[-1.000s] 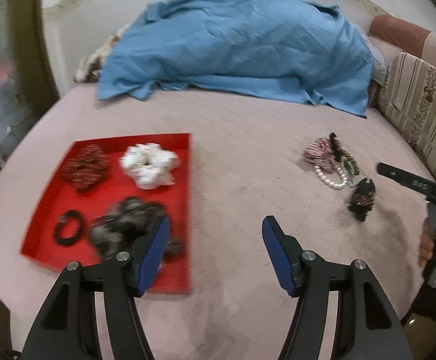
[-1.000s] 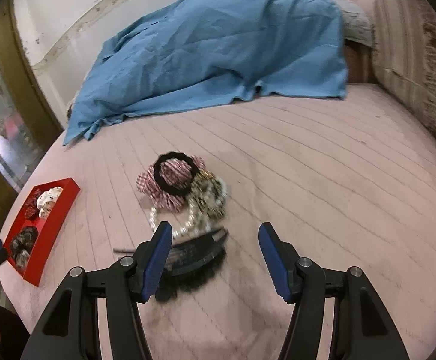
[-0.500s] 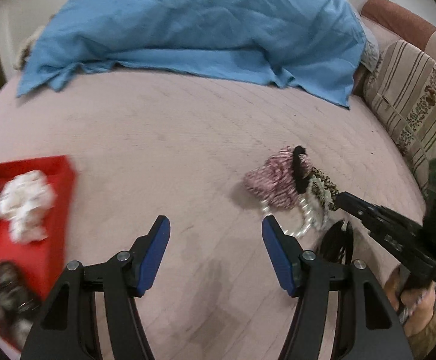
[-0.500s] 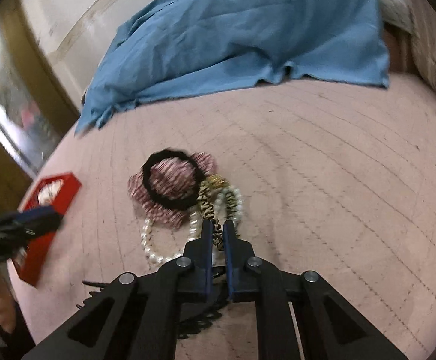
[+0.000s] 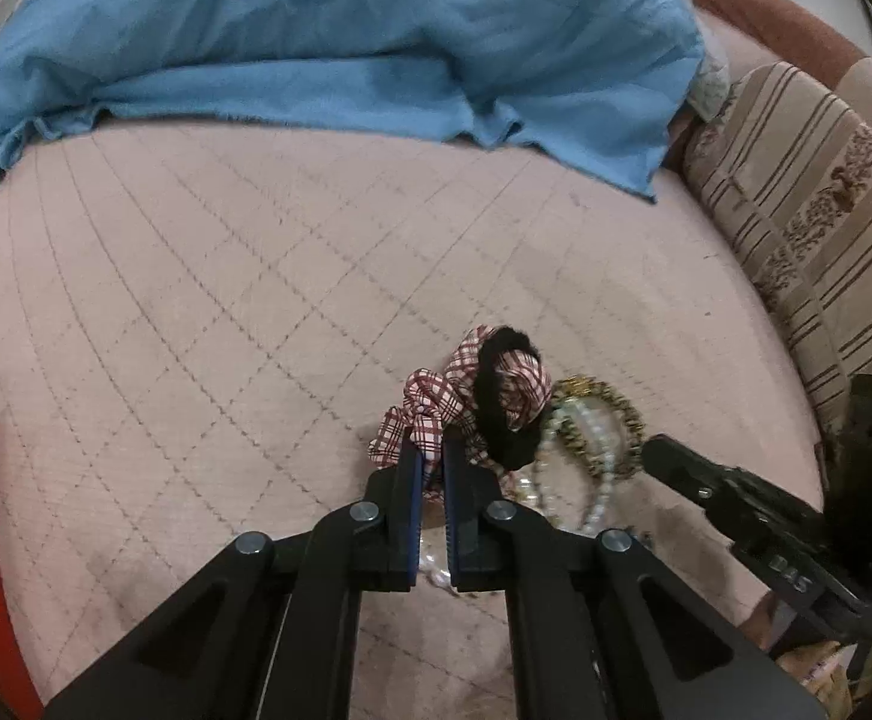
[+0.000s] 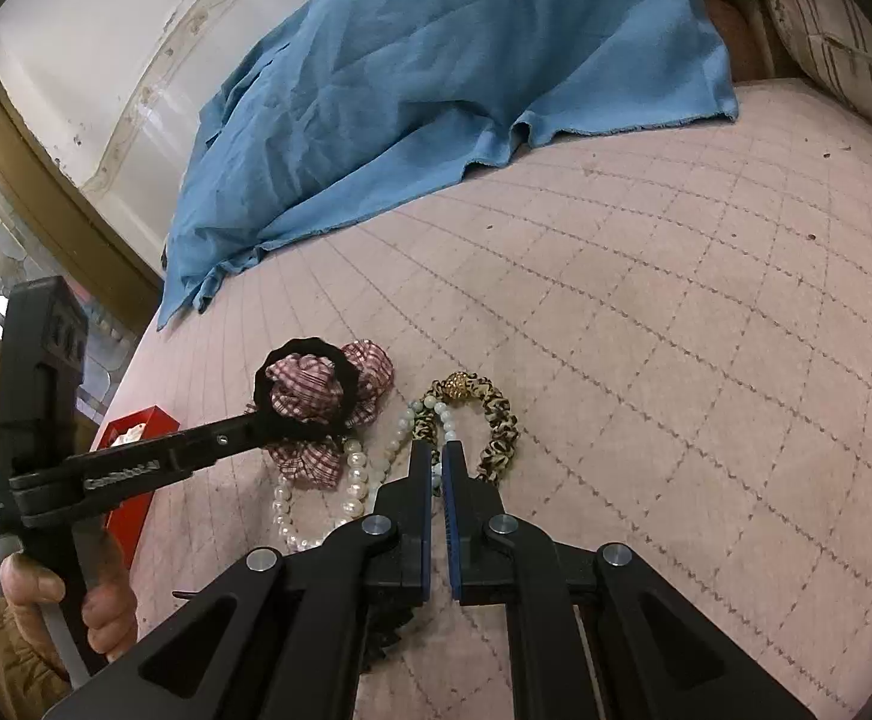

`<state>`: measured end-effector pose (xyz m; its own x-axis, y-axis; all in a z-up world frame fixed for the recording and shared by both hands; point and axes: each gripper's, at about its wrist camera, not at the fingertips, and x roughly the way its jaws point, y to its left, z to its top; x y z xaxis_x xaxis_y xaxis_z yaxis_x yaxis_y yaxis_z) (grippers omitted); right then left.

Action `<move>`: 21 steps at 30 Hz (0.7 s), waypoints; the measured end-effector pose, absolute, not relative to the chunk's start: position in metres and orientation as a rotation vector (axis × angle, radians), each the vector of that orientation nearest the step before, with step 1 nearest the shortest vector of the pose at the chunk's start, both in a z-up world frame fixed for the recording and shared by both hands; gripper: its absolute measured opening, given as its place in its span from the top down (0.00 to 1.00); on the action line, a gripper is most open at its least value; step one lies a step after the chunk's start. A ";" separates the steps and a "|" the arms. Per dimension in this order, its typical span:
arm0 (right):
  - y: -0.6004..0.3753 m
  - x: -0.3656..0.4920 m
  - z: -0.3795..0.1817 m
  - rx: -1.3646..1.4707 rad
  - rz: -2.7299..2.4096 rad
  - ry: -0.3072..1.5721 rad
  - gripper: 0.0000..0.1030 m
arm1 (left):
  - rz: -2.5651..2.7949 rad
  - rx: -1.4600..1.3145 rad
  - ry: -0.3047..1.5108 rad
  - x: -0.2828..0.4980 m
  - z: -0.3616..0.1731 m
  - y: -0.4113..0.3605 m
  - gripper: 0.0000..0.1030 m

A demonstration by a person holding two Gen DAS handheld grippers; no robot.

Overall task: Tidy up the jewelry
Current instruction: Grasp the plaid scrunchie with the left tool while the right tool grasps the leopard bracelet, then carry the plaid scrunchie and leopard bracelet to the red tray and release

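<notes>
Jewelry pile: a red-and-white plaid fabric scrunchie (image 5: 436, 405), a black elastic hair band (image 5: 496, 402), a white pearl bead string (image 6: 316, 501) and a leopard-print fabric scrunchie with a gold bead (image 6: 496, 426) lie bunched together on the near part of the pink quilted bedspread (image 5: 226, 300).

Change since one second ago: both of my jaw sets stood wide; both are now narrowed to a slit. My left gripper (image 5: 432, 456) has travelled from over the red tray (image 6: 136, 426) at the far left across to the pile. Its blue pads now pinch a fold of the plaid scrunchie at the pile's near left edge. My right gripper (image 6: 436, 459) has closed at the near side of the leopard-print scrunchie; fabric and pearls show in the slit, so I judge it grips the scrunchie, though the pearl string may be caught as well.

Meaning for the task: two pieces are secured at once, and the stage moves from reaching to lifting. Judged next requirement: raise each piece clear and carry it to the tray, which sits well apart to the left.

Risk: the black band rests on the plaid scrunchie and the pearls tangle with the leopard one, so extra items may be dragged along.
</notes>
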<state>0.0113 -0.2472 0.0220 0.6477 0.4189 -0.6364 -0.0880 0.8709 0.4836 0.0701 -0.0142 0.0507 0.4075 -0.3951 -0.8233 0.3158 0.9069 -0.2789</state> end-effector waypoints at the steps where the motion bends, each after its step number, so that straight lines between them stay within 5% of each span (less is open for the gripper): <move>1: -0.249 0.011 0.022 0.443 0.298 0.819 0.96 | -0.453 -0.099 1.051 0.066 0.058 -0.011 0.95; 12: -0.276 -0.005 0.034 0.532 0.240 0.751 0.97 | -0.444 -0.181 1.011 0.001 0.096 0.047 0.95; 14: -0.276 0.000 0.028 0.538 0.224 0.774 0.92 | -0.394 -0.147 1.035 -0.006 0.091 0.056 0.95; 16: -0.273 0.004 0.022 0.523 0.207 0.790 0.68 | -0.376 -0.104 1.013 -0.016 0.095 0.058 0.95; 17: -0.270 0.007 0.020 0.507 0.200 0.795 0.64 | -0.374 -0.069 0.988 -0.022 0.102 0.057 0.95; 21: -0.257 0.022 0.007 0.472 0.215 0.839 0.64 | -0.427 0.091 0.894 -0.043 0.122 0.033 0.95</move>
